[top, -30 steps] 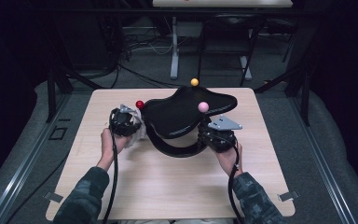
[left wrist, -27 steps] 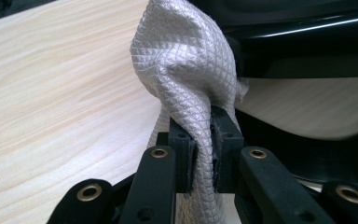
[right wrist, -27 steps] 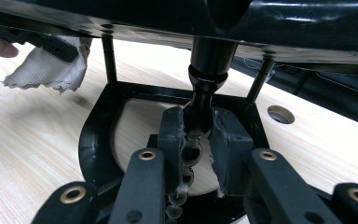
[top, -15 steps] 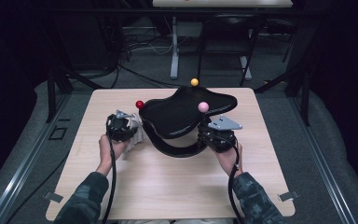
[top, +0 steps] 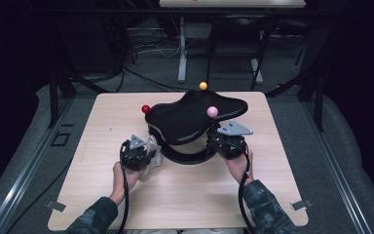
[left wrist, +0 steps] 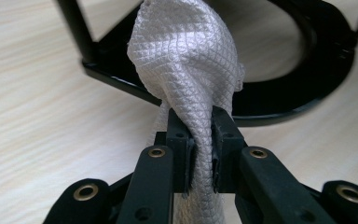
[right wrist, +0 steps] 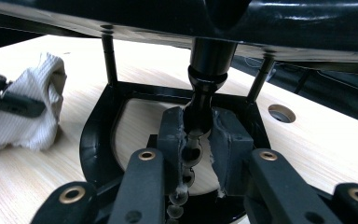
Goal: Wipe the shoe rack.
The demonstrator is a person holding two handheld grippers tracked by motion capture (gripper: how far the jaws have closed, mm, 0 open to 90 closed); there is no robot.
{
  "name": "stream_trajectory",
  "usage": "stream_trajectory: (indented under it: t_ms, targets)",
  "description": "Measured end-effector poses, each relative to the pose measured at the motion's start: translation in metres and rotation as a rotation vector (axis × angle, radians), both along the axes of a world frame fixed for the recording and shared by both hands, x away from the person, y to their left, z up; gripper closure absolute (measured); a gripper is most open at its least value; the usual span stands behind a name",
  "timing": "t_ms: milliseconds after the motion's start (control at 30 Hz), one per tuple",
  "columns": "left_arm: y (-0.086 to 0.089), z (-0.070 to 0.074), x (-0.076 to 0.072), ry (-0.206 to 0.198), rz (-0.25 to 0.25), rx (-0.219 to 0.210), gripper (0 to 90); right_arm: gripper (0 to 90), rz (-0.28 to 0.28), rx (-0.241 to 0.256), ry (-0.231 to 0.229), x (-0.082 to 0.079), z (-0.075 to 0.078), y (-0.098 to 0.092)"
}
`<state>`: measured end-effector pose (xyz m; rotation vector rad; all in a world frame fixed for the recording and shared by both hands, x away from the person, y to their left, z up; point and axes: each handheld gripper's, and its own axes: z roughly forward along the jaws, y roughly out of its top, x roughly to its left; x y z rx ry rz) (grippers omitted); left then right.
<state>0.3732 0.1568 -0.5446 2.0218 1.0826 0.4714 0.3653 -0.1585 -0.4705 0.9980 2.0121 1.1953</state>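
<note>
left claw (left wrist: 200, 140): I have it clamped on a white cloth (left wrist: 186, 60), just left of the black stand (top: 190, 126) | right claw (right wrist: 198, 140): clamped on the stand's centre post (right wrist: 200, 107) | bench (top: 102, 122): pale wood, stand mid-bench | room: dark, grey floor (top: 350, 165)

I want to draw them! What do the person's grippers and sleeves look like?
Each gripper, left gripper and right gripper, is a chunky black block with two black jaws bearing brass-ringed holes, a grey three-cornered plate on top and a black cable trailing back. The sleeves are dark green camouflage.
</note>
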Motion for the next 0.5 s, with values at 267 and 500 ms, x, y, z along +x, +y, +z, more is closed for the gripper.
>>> stream_trajectory:
  t_ms: [267, 500]
  targets:
    - [-0.035, -0.011, -0.016, -0.003, -0.052, -0.009, 79.8, 74.1, -0.001, -0.002, 0.0, 0.0, 0.0, 0.0]
    - [-0.059, -0.021, -0.02, -0.028, -0.067, -0.003, 78.3, 74.1, -0.002, -0.002, 0.001, 0.0, 0.0, 0.0]
